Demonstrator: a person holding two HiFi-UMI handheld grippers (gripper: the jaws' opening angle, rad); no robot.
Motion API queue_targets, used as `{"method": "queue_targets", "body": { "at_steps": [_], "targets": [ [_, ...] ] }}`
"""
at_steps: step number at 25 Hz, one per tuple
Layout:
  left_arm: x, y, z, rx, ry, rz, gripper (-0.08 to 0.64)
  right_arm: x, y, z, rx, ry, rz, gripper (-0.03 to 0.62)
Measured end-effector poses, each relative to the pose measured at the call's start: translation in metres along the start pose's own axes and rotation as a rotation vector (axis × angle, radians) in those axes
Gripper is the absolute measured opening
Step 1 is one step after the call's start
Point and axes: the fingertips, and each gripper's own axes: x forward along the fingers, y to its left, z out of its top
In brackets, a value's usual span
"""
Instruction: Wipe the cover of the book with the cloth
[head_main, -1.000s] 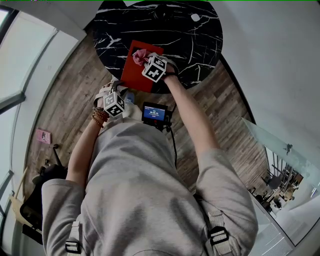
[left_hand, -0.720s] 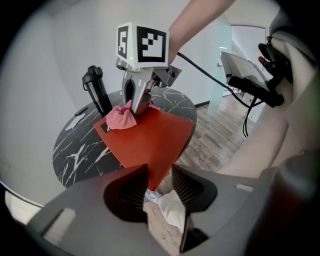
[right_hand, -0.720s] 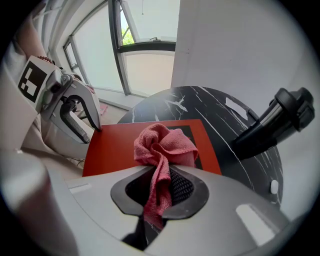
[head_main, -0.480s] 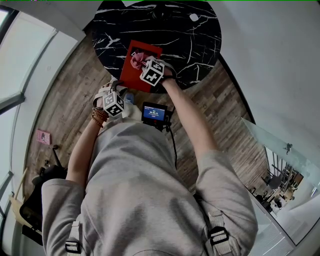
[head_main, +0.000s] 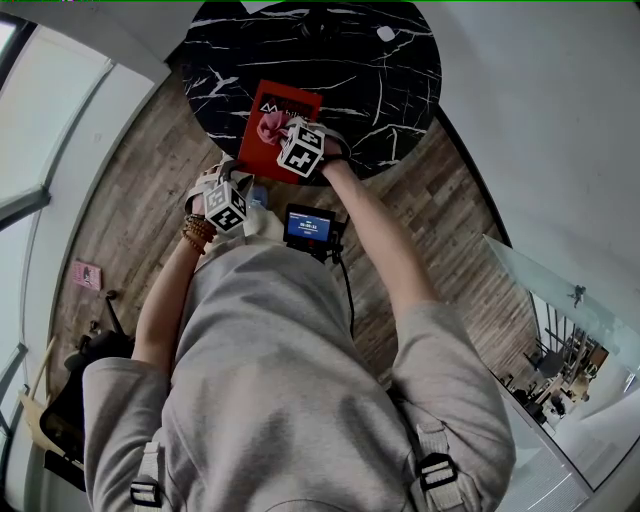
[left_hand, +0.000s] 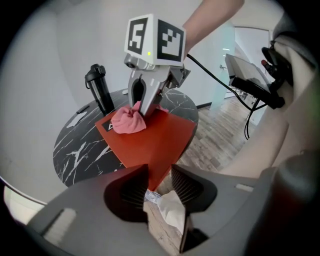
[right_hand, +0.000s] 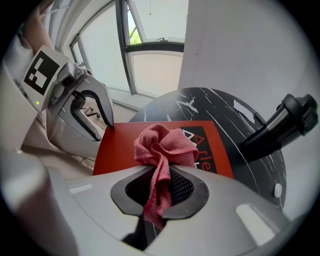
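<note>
Black marble table (head_main: 380, 90), wood floor (head_main: 450, 220), left claw (left_hand: 159, 175) pinching book (left_hand: 155, 140) corner — right claw (right_hand: 162, 175) pinching cloth (right_hand: 162, 142)

Book (head_main: 256, 152) lies on the bench (head_main: 400, 90) at its near-left edge, near corner hanging off the edge. Cloth (head_main: 270, 124) sits on mid-book, under the right hand-held gripper (left_hand: 142, 107). Left hand-held gripper (left_hand: 160, 186) is on the overhanging corner. Bottle (left_hand: 100, 90) stands behind the book, toward the far edge.

Red book (head_main: 262, 155) flat on black marble table (head_main: 380, 90), near corner overhanging edge; bunched pink cloth (head_main: 270, 124) resting on cover.
</note>
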Motion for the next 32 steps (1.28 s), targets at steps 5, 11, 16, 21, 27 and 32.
{"method": "queue_targets", "body": {
  "at_steps": [5, 11, 16, 21, 27, 32],
  "targets": [
    [0.000, 0.000, 0.000, -0.009, 0.000, 0.002, 0.141, -0.001, 0.013, 0.000, -0.024, 0.003, 0.027, 0.057],
    [0.001, 0.000, -0.001, -0.017, -0.002, -0.001, 0.141, -0.001, 0.026, 0.000, -0.014, -0.011, 0.055, 0.057],
    [0.001, 0.000, 0.000, -0.021, -0.003, -0.001, 0.144, -0.002, 0.034, -0.001, -0.015, -0.016, 0.062, 0.057],
    [0.000, 0.000, 0.000, -0.027, -0.007, 0.001, 0.146, -0.003, 0.045, -0.001, -0.019, -0.010, 0.080, 0.058],
    [0.000, 0.001, 0.001, -0.029, -0.015, 0.003, 0.152, -0.004, 0.056, 0.000, -0.015, -0.011, 0.118, 0.057],
    [0.001, 0.000, 0.000, -0.028, -0.019, -0.003, 0.155, -0.004, 0.065, 0.001, -0.020, 0.002, 0.150, 0.057]
  ]
}}
